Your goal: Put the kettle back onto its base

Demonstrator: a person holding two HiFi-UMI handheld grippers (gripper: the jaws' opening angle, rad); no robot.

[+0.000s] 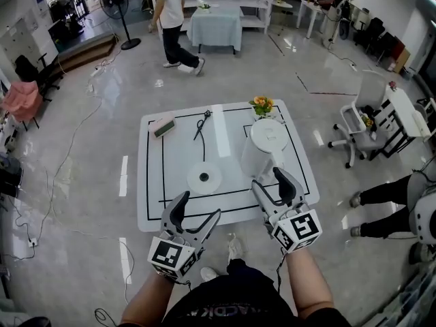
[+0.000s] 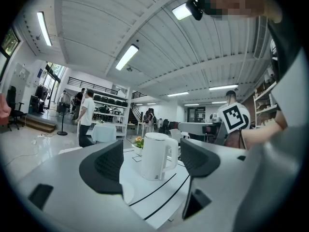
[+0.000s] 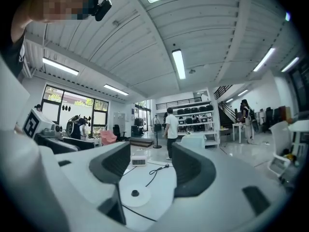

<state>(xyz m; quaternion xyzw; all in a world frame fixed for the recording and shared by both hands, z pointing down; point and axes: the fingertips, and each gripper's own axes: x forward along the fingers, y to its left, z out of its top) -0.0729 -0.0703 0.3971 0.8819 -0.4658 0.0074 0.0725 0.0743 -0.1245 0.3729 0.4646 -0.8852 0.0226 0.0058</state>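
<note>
Smooth white plastic kettle [image 1: 263, 150], satin sheen; matt white table [image 1: 153, 203]; glossy polished floor [image 1: 88, 148].

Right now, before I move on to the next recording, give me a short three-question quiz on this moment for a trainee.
1. True or false: the kettle sits on its base.
2. What is between the jaws of the left tool? A: the kettle's handle. B: nothing, the jaws stand apart. C: a cable.
3. Fill in: in the head view, the tool nearer the kettle is the ____ one.

Key
1. False: the kettle stands on the table, apart from the base and to its right.
2. B.
3. Right: the right tool, also open, is just in front of the kettle.
</note>
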